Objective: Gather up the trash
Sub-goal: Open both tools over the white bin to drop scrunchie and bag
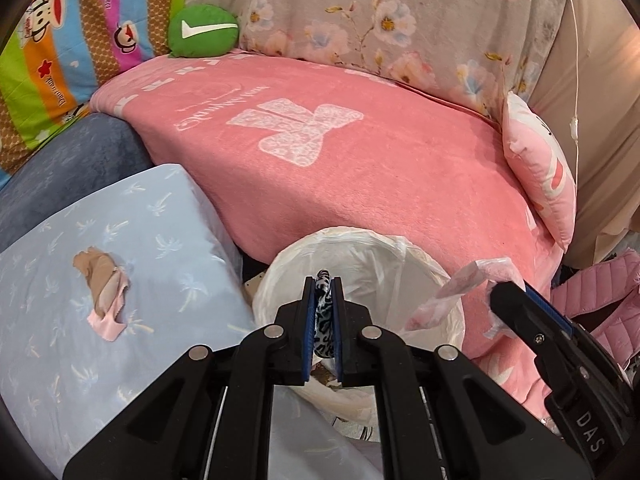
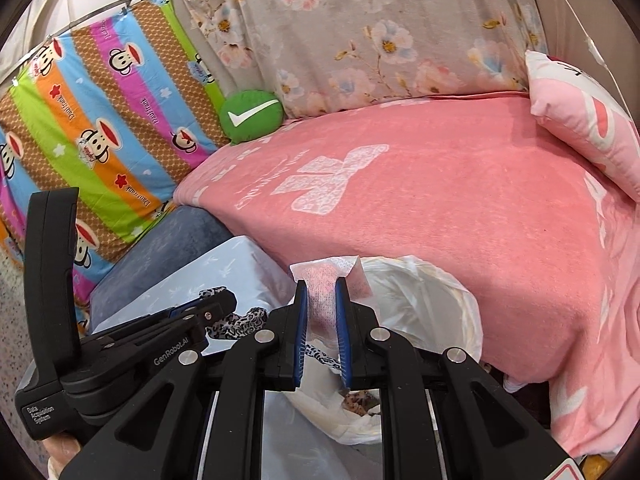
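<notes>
A small bin with a white liner stands between the pink-blanketed bed and a light blue pillow. My left gripper is shut on a black-and-white leopard-print scrap and holds it over the bin's mouth; the scrap also shows in the right wrist view. My right gripper is shut on a pink-and-white wrapper, held over the bin's near rim; it also shows in the left wrist view. A beige and pink crumpled scrap lies on the light blue pillow.
The pink blanket covers the bed behind the bin. A green round cushion and a striped monkey-print sheet are at the back left. A pink pillow stands at the right. A pink jacket lies at far right.
</notes>
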`<action>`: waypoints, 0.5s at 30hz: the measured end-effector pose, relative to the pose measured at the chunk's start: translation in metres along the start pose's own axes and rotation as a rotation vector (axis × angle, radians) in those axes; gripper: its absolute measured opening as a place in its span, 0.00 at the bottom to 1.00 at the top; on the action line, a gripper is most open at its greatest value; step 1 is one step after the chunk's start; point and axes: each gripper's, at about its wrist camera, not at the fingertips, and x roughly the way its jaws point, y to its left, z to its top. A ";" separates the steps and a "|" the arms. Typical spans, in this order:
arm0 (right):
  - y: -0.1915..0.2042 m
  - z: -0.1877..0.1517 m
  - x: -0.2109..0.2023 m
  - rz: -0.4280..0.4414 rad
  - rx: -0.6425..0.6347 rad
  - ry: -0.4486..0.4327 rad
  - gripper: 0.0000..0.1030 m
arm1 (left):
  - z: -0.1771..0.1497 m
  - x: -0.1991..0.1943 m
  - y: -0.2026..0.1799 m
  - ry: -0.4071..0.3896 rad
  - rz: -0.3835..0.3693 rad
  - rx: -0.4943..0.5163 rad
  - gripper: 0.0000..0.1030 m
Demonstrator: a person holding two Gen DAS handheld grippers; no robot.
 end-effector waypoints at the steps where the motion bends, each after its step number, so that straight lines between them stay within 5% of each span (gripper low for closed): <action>1: -0.002 0.000 0.000 -0.004 0.004 0.000 0.13 | 0.001 0.002 -0.002 0.004 -0.005 0.000 0.08; 2: -0.004 0.000 0.001 -0.008 0.008 0.000 0.13 | 0.002 0.003 -0.003 0.008 -0.009 -0.003 0.11; 6: -0.010 0.000 0.003 -0.016 0.019 0.001 0.14 | 0.005 0.004 -0.007 -0.009 0.001 -0.012 0.51; 15: -0.008 0.000 0.009 -0.020 0.020 0.001 0.17 | 0.005 0.004 -0.005 -0.021 0.046 -0.006 0.55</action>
